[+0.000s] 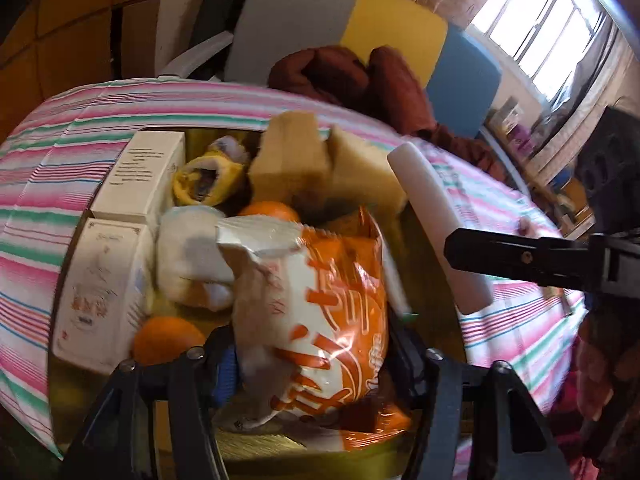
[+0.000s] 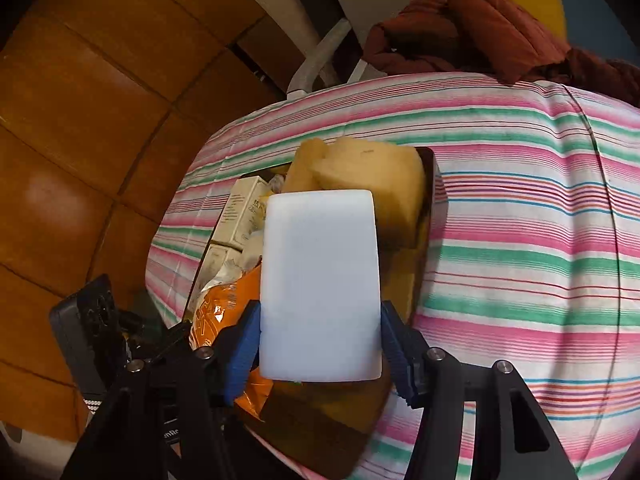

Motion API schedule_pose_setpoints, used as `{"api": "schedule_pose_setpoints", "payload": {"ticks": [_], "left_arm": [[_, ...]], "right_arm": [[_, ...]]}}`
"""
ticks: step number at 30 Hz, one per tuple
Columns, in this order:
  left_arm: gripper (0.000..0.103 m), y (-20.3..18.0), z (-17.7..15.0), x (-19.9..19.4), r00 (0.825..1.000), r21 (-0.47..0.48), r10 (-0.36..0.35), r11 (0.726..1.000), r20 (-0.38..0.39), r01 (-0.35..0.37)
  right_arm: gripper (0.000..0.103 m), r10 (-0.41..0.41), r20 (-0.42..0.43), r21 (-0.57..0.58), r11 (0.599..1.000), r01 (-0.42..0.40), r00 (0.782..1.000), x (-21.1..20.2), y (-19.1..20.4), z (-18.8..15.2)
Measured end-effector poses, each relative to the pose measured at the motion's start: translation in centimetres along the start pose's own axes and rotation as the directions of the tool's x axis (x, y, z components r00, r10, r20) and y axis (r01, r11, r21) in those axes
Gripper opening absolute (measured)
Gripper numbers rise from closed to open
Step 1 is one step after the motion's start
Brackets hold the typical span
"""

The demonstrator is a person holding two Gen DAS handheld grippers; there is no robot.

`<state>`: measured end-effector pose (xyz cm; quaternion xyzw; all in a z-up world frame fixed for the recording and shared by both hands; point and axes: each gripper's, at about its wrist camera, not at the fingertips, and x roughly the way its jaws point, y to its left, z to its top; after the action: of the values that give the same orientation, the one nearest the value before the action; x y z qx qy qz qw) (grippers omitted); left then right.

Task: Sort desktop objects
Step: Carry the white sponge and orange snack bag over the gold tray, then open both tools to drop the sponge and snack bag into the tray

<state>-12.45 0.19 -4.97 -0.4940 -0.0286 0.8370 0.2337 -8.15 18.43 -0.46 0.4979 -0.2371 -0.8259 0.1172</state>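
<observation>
Care matters as I lower the white rectangular foam block [image 2: 320, 284], clamped in my right gripper [image 2: 320, 344], flat beside the tan sponges [image 2: 372, 184] in the dark tray [image 2: 434, 168], while my left gripper [image 1: 312, 360] pinches the orange-and-white crinkly snack bag [image 1: 320, 312] over it.

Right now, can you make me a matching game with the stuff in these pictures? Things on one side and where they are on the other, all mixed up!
Things
1. snack bag
2. white block
3. two yellow sponges
4. dark red jacket

Places
A. at the far end of the tray
B. beyond the far edge of the striped tablecloth
C. between the fingers of the left gripper
D. between the fingers of the right gripper

Pairs: 1-C, 2-D, 3-A, 4-B
</observation>
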Motion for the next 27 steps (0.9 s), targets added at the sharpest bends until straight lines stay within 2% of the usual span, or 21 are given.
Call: {"api": "schedule_pose_setpoints", "payload": {"ticks": [3, 6, 8, 11, 13, 16, 18, 22, 27], "left_arm": [[0.068, 0.5, 0.3, -0.4, 1.000, -0.014, 0.016, 1.000, 0.021, -0.016], [0.070, 0.9, -0.1, -1.8, 0.997, -0.041, -0.002, 0.999, 0.072, 0.005], [0.070, 0.8, -0.6, -2.6, 0.995, -0.045, 0.031, 0.999, 0.093, -0.027], [0.069, 0.5, -1.2, -2.9, 0.993, -0.047, 0.061, 0.997, 0.100, -0.057], [0.068, 0.2, -1.6, -2.2, 0.994, -0.034, 0.085, 0.996, 0.072, -0.083], [0.067, 0.1, -1.9, -0.8, 0.993, -0.019, 0.116, 0.993, 0.032, -0.115], [0.066, 0.3, -1.9, -0.7, 0.992, -0.023, 0.113, 0.993, 0.047, -0.112], [0.064, 1.0, -0.7, 0.3, 0.991, -0.036, 0.127, 0.991, 0.039, -0.125], [0.065, 1.4, -0.9, -0.3, 0.995, -0.101, 0.094, 0.991, 0.039, -0.090]], "right_arm": [[0.072, -0.016, -0.013, 0.025, 1.000, 0.016, 1.000, 2.0, -0.1, 0.6], [0.072, -0.023, -0.001, 0.003, 1.000, 0.023, 1.000, 2.2, -0.2, 0.6], [0.071, -0.068, 0.024, -0.044, 0.997, 0.069, 0.997, 1.9, 0.1, 0.4], [0.050, -0.105, 0.036, -0.135, 0.985, 0.109, 0.994, 1.7, 1.0, -0.1], [0.037, -0.112, 0.013, -0.192, 0.975, 0.112, 0.994, 2.4, 1.7, -0.6], [0.033, -0.147, -0.039, -0.222, 0.966, 0.135, 0.988, 4.2, 1.9, -1.0], [0.033, -0.151, -0.067, -0.205, 0.969, 0.135, 0.986, 5.4, 1.4, -1.0], [0.029, -0.171, -0.070, -0.176, 0.972, 0.156, 0.983, 7.1, 0.7, -0.4], [0.030, -0.119, -0.064, -0.115, 0.987, 0.111, 0.991, 6.6, -0.5, -0.1]]}}
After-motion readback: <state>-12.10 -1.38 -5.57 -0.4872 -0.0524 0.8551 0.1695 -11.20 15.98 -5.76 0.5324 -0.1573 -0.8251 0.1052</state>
